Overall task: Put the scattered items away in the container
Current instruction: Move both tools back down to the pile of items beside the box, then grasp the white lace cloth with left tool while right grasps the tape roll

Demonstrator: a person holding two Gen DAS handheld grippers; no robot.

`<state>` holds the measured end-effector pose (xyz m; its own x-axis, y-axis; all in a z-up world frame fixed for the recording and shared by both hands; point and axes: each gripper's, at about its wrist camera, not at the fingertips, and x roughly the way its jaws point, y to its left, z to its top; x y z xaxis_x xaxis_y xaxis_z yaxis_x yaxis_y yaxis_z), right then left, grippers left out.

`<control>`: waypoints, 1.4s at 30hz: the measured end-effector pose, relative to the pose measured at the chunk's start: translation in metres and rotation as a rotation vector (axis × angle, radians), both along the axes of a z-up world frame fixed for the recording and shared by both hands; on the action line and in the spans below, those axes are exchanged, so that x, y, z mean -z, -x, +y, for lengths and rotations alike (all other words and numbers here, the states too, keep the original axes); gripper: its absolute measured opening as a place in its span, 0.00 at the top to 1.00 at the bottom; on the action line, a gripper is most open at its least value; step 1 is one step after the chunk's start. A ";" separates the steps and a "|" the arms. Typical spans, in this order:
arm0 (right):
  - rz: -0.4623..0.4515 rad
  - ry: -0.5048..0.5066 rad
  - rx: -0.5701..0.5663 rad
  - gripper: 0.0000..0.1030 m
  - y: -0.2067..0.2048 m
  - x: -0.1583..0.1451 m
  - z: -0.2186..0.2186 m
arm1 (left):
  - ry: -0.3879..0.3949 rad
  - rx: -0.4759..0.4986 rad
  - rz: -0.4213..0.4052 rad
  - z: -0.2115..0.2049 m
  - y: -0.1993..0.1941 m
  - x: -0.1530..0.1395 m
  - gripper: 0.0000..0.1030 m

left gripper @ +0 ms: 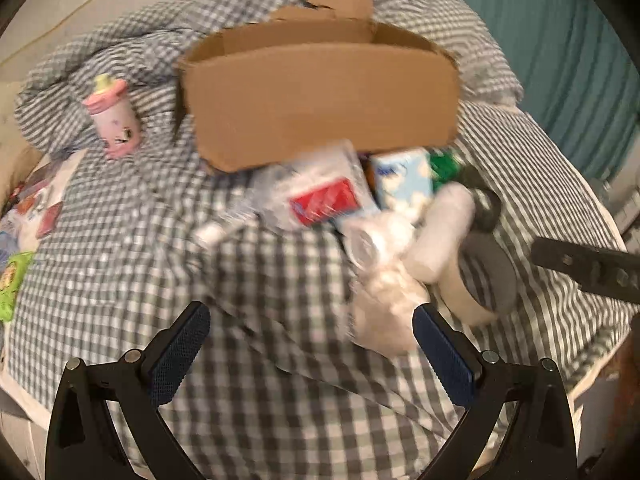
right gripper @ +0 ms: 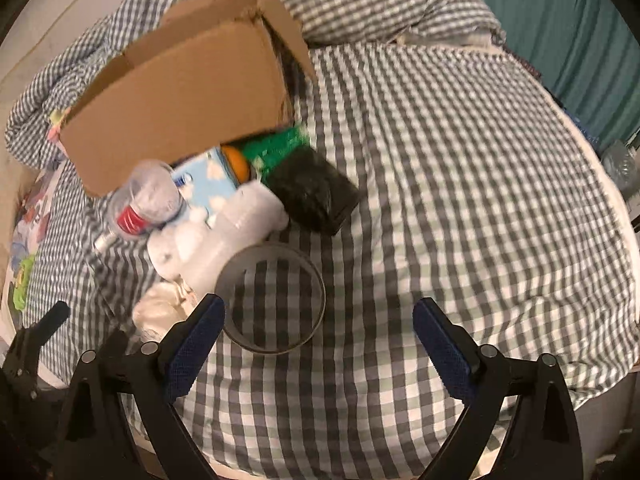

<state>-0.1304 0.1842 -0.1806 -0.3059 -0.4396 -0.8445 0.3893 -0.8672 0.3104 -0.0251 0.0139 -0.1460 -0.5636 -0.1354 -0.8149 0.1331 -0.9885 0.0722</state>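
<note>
An open cardboard box (left gripper: 320, 108) stands on a checked bedcover; it also shows in the right wrist view (right gripper: 176, 104). A heap of items lies in front of it: a crumpled plastic bottle with a red label (right gripper: 140, 204), a light blue tissue pack (left gripper: 404, 180), a white plush toy (right gripper: 224, 232), a green packet (right gripper: 280, 148), a black packet (right gripper: 316, 192) and a grey tape ring (right gripper: 276, 300). A pink bottle (left gripper: 114, 120) stands left of the box. My left gripper (left gripper: 312, 344) is open and empty, short of the heap. My right gripper (right gripper: 320, 340) is open and empty, by the ring.
The bed's right half (right gripper: 460, 200) is bare checked cover. Packets and a green wrapper (left gripper: 12, 280) lie at the bed's left edge. A rumpled duvet (left gripper: 120, 52) lies behind the box. A teal curtain (right gripper: 560, 20) hangs at the back right.
</note>
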 end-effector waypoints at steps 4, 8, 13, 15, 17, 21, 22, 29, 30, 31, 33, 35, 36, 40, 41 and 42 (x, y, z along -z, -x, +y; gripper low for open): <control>-0.026 -0.016 -0.006 0.07 0.002 0.013 -0.005 | 0.048 0.045 -0.028 0.018 0.005 0.014 0.00; -0.034 -0.022 -0.047 0.07 0.002 0.018 -0.013 | 0.032 0.082 -0.037 0.025 0.012 0.024 0.00; -0.059 -0.069 -0.121 0.07 0.001 0.032 -0.033 | -0.013 0.157 -0.032 0.035 0.017 0.033 0.00; -0.072 -0.085 -0.128 0.07 0.002 0.039 -0.039 | -0.010 0.170 -0.046 0.039 0.022 0.038 0.00; -0.089 -0.097 -0.132 0.07 0.004 0.046 -0.043 | -0.006 0.172 -0.059 0.041 0.026 0.043 0.00; -0.114 -0.105 -0.125 0.07 0.010 0.056 -0.044 | 0.016 0.164 -0.079 0.044 0.038 0.053 0.00; -0.114 -0.108 -0.127 0.07 0.011 0.057 -0.046 | 0.014 0.162 -0.084 0.043 0.041 0.056 0.00; -0.097 -0.137 -0.146 0.07 0.005 0.061 -0.055 | -0.036 0.139 -0.126 0.031 0.049 0.071 0.05; -0.096 -0.136 -0.145 0.10 0.005 0.061 -0.055 | -0.035 0.140 -0.122 0.031 0.048 0.070 0.09; -0.093 -0.141 -0.143 0.15 0.004 0.062 -0.057 | -0.032 0.142 -0.124 0.031 0.047 0.070 0.18; -0.087 -0.140 -0.139 0.19 0.000 0.062 -0.059 | -0.011 0.141 -0.126 0.031 0.045 0.068 0.30; -0.091 -0.129 -0.130 0.29 -0.002 0.060 -0.057 | -0.011 0.144 -0.124 0.029 0.044 0.066 0.45; -0.092 -0.128 -0.125 0.36 -0.003 0.058 -0.055 | -0.003 0.139 -0.123 0.028 0.043 0.065 0.55; -0.127 -0.083 -0.137 0.61 -0.007 0.054 -0.051 | -0.010 0.118 -0.119 0.020 0.041 0.058 0.73; -0.130 -0.087 -0.140 0.61 -0.008 0.054 -0.051 | -0.014 0.116 -0.117 0.019 0.039 0.057 0.76; -0.126 -0.094 -0.142 0.60 -0.010 0.055 -0.051 | -0.013 0.114 -0.115 0.018 0.037 0.055 0.79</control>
<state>-0.1207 0.1329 -0.2355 -0.1363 -0.3882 -0.9115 0.4727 -0.8340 0.2845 -0.0625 0.0321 -0.2014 -0.4776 -0.0652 -0.8762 0.0113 -0.9976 0.0680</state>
